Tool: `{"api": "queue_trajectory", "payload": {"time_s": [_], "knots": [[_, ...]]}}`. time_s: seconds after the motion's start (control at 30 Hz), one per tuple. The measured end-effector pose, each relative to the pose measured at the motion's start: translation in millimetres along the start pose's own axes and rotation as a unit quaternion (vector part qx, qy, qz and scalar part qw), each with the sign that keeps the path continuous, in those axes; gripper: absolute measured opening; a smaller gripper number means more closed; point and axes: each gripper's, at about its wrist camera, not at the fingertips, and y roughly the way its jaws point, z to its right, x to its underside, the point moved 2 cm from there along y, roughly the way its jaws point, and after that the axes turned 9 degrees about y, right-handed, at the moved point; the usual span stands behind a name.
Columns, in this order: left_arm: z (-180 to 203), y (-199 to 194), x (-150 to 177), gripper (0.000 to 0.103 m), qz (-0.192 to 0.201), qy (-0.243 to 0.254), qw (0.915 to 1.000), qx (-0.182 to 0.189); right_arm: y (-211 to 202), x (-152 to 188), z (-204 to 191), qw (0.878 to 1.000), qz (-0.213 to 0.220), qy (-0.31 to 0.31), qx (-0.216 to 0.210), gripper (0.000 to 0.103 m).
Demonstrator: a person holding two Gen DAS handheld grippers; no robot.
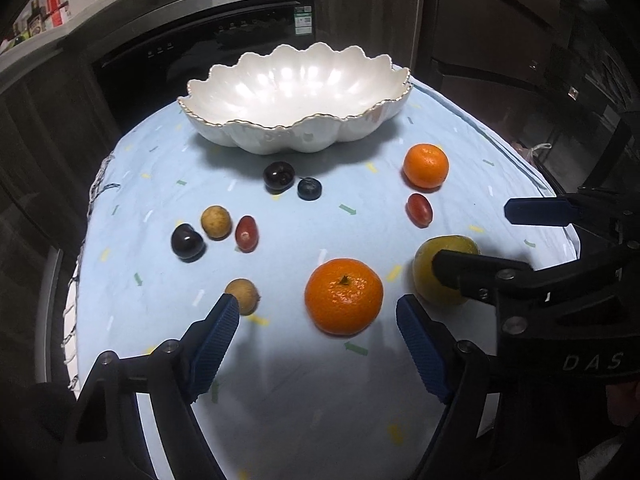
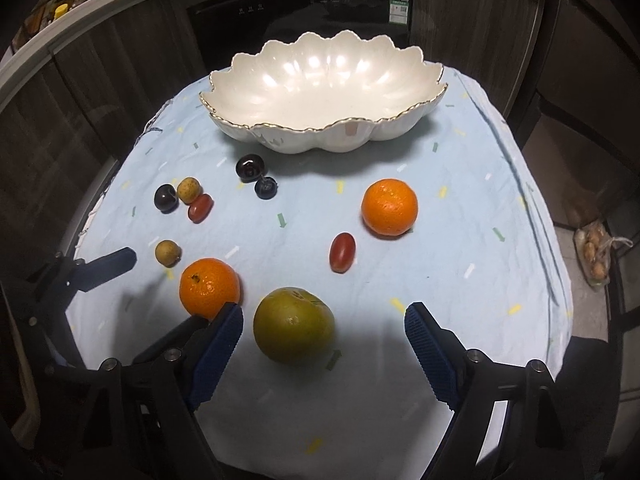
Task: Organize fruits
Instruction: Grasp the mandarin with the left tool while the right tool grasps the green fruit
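Note:
A white scalloped bowl (image 1: 296, 92) (image 2: 324, 88) stands empty at the far side of the table. Loose fruit lies on the cloth in front of it. My left gripper (image 1: 318, 312) is open around a near tangerine (image 1: 344, 296) (image 2: 209, 287), not touching it. My right gripper (image 2: 324, 322) is open around a green-yellow citrus (image 2: 294, 325) (image 1: 444, 270), also not touching. A second tangerine (image 1: 425, 165) (image 2: 389, 207) lies farther right. Grape tomatoes (image 1: 419, 210) (image 2: 342, 252), longans (image 1: 243, 295) (image 2: 168, 253), dark cherries (image 1: 279, 176) (image 2: 250, 167) and a blueberry (image 1: 309, 189) lie scattered.
The table is covered by a light blue cloth (image 1: 280, 380) (image 2: 460, 216) with confetti marks. Dark cabinets and an oven (image 2: 304, 8) stand behind it. A bag of produce (image 2: 596, 252) lies on the floor to the right.

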Motion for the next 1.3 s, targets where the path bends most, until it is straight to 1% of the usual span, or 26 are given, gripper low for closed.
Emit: {"api": "queue_trajectory", "payload": {"time_s": [0.1,0.17,0.23,0.3,0.37,0.5,0.6,0.63,0.67,0.73,0.77,0.8,0.83,1.13,1.3], "knots": [[2.7,4.6,-1.0,0.079,-0.001,0.008,1.0,0.002,5.0,-1.1,-1.8,1.0,-0.007,0.0,-0.005,0.084],[3.9,7.9,-1.5,0.073,-0.003,0.012,0.9999,0.005,9.0,-1.6,-2.7,1.0,-0.013,0.0,-0.007,0.079],[4.5,12.6,-2.9,0.068,-0.005,0.013,0.9999,0.007,14.1,-1.7,-3.0,1.0,-0.021,0.002,-0.007,0.078],[3.9,16.9,-4.4,0.067,-0.007,0.012,0.9999,0.008,18.5,-1.7,-2.2,1.0,-0.029,0.007,-0.01,0.077],[3.4,20.0,-5.5,0.065,-0.008,0.009,0.9999,0.012,22.7,-1.9,-1.4,0.999,-0.038,0.013,-0.016,0.075],[5.1,24.1,-5.4,0.061,-0.012,0.009,0.9997,0.02,31.0,-2.5,0.3,0.998,-0.05,0.025,-0.026,0.074],[6.2,27.8,-4.7,0.053,-0.017,0.012,0.9994,0.026,36.4,-0.7,1.0,0.997,-0.063,0.033,-0.037,0.074],[7.4,28.8,-4.5,0.048,-0.019,0.014,0.9992,0.031,38.5,-0.2,0.7,0.996,-0.069,0.035,-0.041,0.07],[9.0,28.9,-4.3,0.047,-0.018,0.017,0.9991,0.035,40.7,0.3,0.6,0.995,-0.075,0.038,-0.048,0.064],[10.9,28.3,-4.5,0.046,-0.017,0.023,0.9992,0.029,41.3,-0.2,0.6,0.995,-0.074,0.04,-0.049,0.061],[10.9,28.6,-4.7,0.046,-0.017,0.024,0.9991,0.029,41.3,-0.3,0.2,0.995,-0.074,0.039,-0.052,0.057],[10.3,28.6,-4.7,0.046,-0.017,0.021,0.9992,0.03,41.2,-0.3,-0.2,0.995,-0.074,0.04,-0.057,0.055],[9.6,28.5,-5.0,0.046,-0.018,0.019,0.9992,0.031,40.9,-0.2,-0.8,0.995,-0.075,0.041,-0.061,0.05],[8.1,22.4,-6.2,0.046,-0.011,0.017,0.9996,0.018,36.5,1.1,1.1,0.995,-0.072,0.045,-0.059,0.05],[6.8,16.9,-8.9,0.046,-0.006,0.015,0.9998,0.013,28.4,-1.1,3.5,0.996,-0.06,0.045,-0.057,0.05]]}}
